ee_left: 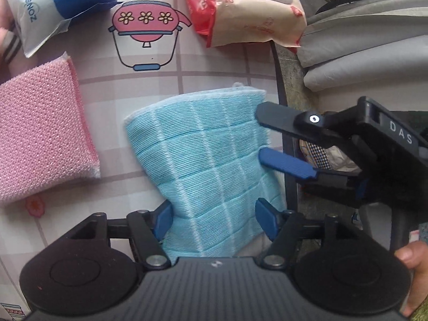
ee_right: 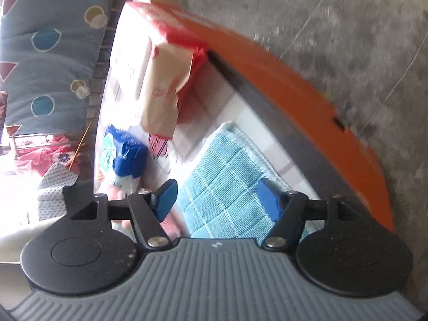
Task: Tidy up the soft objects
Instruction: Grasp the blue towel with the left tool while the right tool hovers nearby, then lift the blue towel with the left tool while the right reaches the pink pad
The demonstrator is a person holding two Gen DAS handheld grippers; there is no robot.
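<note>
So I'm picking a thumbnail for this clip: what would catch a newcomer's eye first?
The folded blue cloth at the table's near edge, with both grippers around it, jaws open: the left gripper straddling its near end, the right gripper at its side. Next, the pink sponge to its left.

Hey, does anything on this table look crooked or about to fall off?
Yes. The blue cloth lies askew, with its right edge over the table edge. The red wipes pack also sticks out past that edge at the far corner. The pink sponge lies fully on the table.
</note>
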